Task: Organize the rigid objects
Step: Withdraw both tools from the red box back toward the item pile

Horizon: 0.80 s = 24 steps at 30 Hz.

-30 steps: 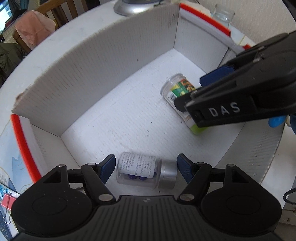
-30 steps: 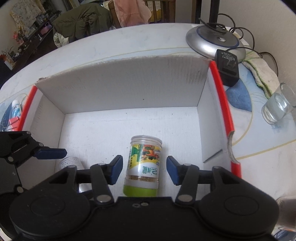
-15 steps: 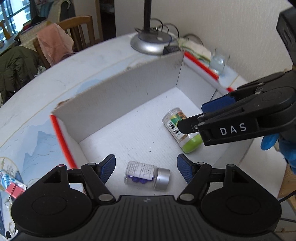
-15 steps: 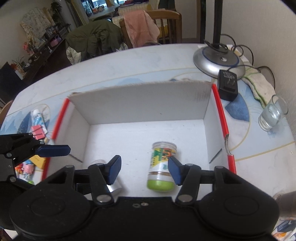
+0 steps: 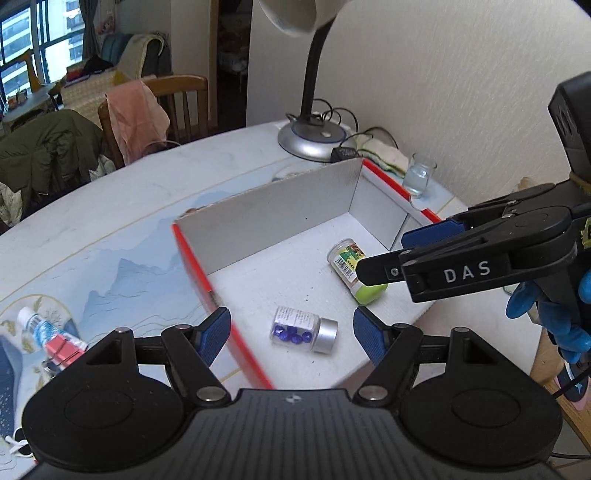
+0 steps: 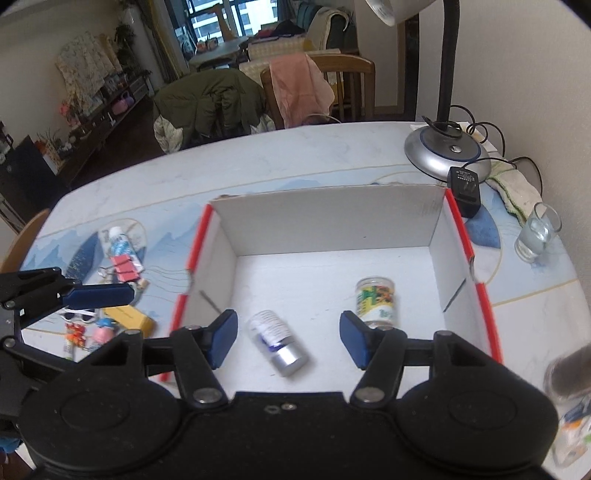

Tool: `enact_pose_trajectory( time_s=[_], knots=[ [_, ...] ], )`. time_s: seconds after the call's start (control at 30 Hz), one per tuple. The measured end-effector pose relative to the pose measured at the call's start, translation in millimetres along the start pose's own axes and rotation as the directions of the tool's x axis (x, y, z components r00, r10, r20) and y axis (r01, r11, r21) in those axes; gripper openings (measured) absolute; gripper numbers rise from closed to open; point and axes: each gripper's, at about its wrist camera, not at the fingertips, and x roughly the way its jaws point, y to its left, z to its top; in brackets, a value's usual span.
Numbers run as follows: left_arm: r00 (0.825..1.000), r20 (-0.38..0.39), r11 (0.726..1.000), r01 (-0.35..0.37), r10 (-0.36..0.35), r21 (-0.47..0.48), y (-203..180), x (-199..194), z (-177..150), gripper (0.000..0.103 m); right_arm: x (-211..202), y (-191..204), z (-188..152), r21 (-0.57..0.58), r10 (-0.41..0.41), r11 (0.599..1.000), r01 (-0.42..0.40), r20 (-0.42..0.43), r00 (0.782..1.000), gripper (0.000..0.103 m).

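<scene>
Two jars (image 5: pixel 304 329) (image 5: pixel 355 270) on their sides inside white box (image 5: pixel 280 216).

In the left wrist view, the green-capped jar (image 5: pixel 351 266) is partly covered by a finger of the right gripper (image 5: pixel 384 254), and the lamp shade (image 5: pixel 291 14) is cut off by the top edge. In the right wrist view, the silver-capped vial (image 6: pixel 279 341) is smeared by motion blur — its label cannot be read — while a dark-topped object (image 6: pixel 570 398) at the right edge is blurred beyond telling.
</scene>
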Motion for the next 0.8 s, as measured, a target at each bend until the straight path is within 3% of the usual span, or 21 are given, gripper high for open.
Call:
enact_pose_trajectory(
  time_s=[0.37, 0.47, 0.6, 0.8],
  knots=[
    [0.996, 0.085, 1.0, 0.002, 0.0, -0.024, 39.2, -65.0, -42.0, 0.073, -31.2, 66.1, -30.0, -0.015, 0.007, 1.0, -0.006, 0.088, 0.996, 0.074],
    [0.995, 0.101, 0.999, -0.003, 0.008, -0.049, 54.1, -81.6, -54.6, 0.073, -36.6, 83.9, -38.5, -0.016, 0.02, 1.0, -0.018, 0.107, 0.994, 0.083],
    [0.991, 0.13, 0.997, -0.034, 0.042, -0.063, 72.9, -101.9, -71.1, 0.08, -41.4, 108.4, -50.9, -0.027, 0.055, 0.998, -0.052, 0.129, 0.99, 0.086],
    [0.982, 0.157, 0.991, -0.092, 0.106, -0.096, 105.3, -124.1, -99.9, 0.08, -36.4, 142.8, -67.6, -0.042, 0.081, 0.996, -0.076, 0.141, 0.987, 0.091]
  ],
)
